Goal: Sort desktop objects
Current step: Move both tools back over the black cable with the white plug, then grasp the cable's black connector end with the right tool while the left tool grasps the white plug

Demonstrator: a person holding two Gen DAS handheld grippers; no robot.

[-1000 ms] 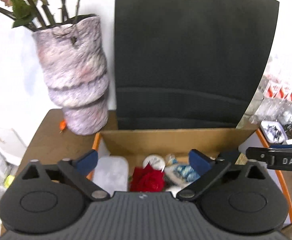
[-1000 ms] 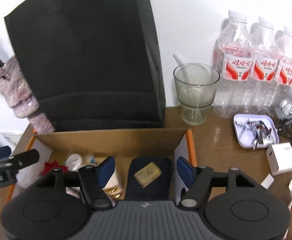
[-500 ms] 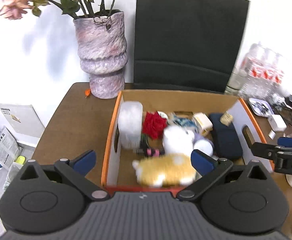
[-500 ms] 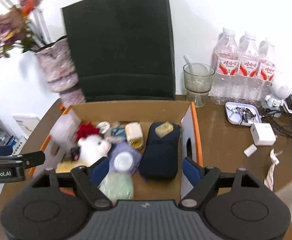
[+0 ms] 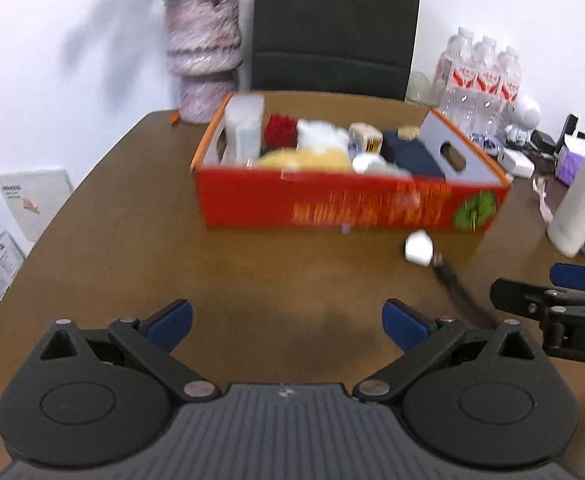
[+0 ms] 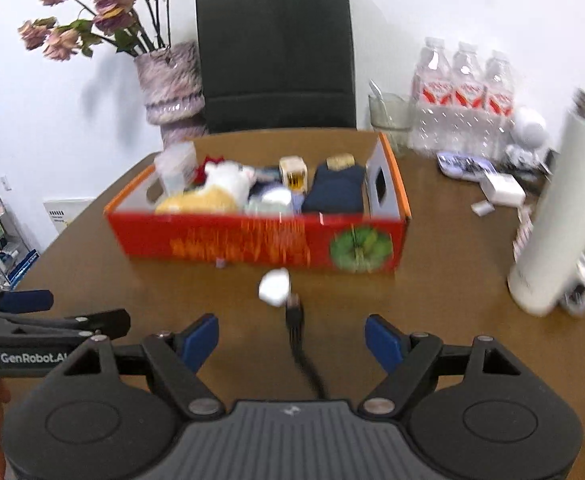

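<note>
Bare table (image 5: 140, 240) before red box (image 5: 332, 208), white charger (image 6: 275, 288) and cable (image 6: 300, 344) midway, tall bottle (image 6: 556, 216) right

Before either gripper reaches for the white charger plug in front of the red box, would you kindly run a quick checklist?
1. Right gripper open and empty: ok.
2. Left gripper open and empty: ok.
3. Small white charger plug on the brown wooden table, apart from the red cardboard box: ok.
4. Black cable joined to the plug: cannot tell, blurred.
5. Tall white cylinder bottle clear of the reach path: ok.
</note>
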